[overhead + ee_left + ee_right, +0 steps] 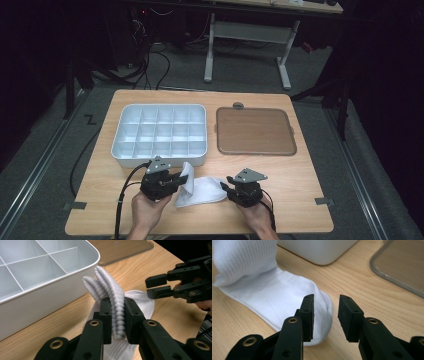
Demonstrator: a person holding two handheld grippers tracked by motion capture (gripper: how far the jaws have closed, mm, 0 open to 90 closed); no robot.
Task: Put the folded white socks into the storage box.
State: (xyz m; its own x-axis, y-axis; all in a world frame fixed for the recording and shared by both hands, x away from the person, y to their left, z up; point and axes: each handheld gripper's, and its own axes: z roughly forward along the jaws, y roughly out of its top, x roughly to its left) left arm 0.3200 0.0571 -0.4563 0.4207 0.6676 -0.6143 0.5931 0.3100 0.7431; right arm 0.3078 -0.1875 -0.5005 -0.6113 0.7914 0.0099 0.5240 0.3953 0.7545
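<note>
White ribbed cotton is what your left gripper (117, 315) has clamped: the folded cuff of the sock (202, 190) stands pinched between its pads (106, 315), and the ribbed end pokes up past them towards 12 o'clock in the left gripper view. In the high view you hold that gripper (176, 182) at the near edge of the wooden table (300, 175), with the sock's foot lying flat on the wood at its 3 o'clock. Your right gripper (325, 315) sits just past the toe, its jaws parted with nothing between them; the toe lies under the left-hand jaw in the right gripper view, and no pad presses it. In the high view that gripper (227, 184) is at 3 o'clock from the sock. Farther off, at 12 o'clock from your left hand (147, 210), stands the white divided tray (159, 156), its near wall just beside the raised cuff. At 1 o'clock from your right hand (257, 215) lies the flat brown lid (255, 131), apart from the tray.
</note>
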